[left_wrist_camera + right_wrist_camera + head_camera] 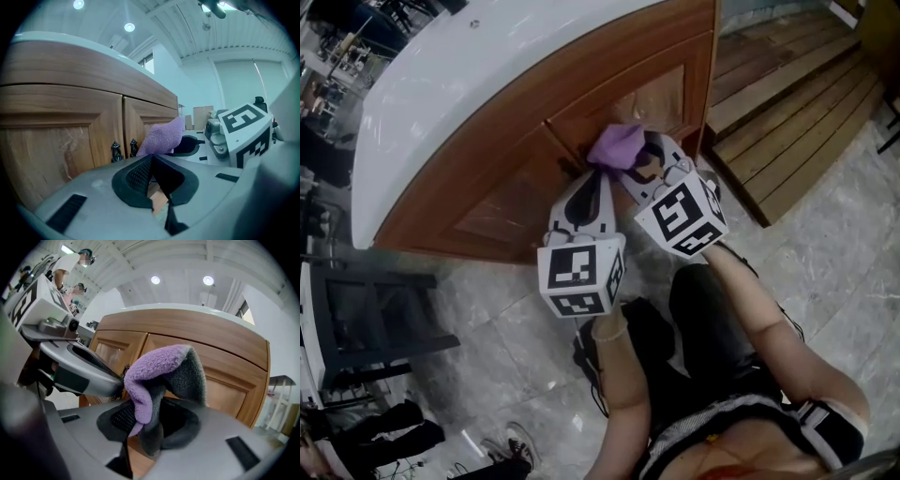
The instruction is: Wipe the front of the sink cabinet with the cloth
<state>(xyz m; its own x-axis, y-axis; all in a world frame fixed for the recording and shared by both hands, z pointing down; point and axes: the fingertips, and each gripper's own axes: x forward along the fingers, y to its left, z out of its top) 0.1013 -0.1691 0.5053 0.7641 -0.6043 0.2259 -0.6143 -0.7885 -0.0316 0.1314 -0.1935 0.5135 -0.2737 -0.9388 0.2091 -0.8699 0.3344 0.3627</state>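
The sink cabinet [511, 183] has two wooden doors under a white countertop [478, 66]. My right gripper [630, 169] is shut on a purple and grey cloth [617, 145], held up close to the seam between the doors. In the right gripper view the cloth [157, 369] bulges up out of the shut jaws [149, 425], with the right door just behind it. My left gripper [589, 180] is shut with nothing in it, just left of the cloth. The left gripper view shows the cloth [164, 135] beside two small dark door knobs [124, 149]; whether the cloth touches the wood cannot be told.
A raised wooden plank platform [787, 94] lies right of the cabinet. A dark chair frame [366, 319] stands on the marble tile floor [506, 319] to the left. The person's knees [712, 319] are close under the grippers. Other people [70, 268] stand in the background.
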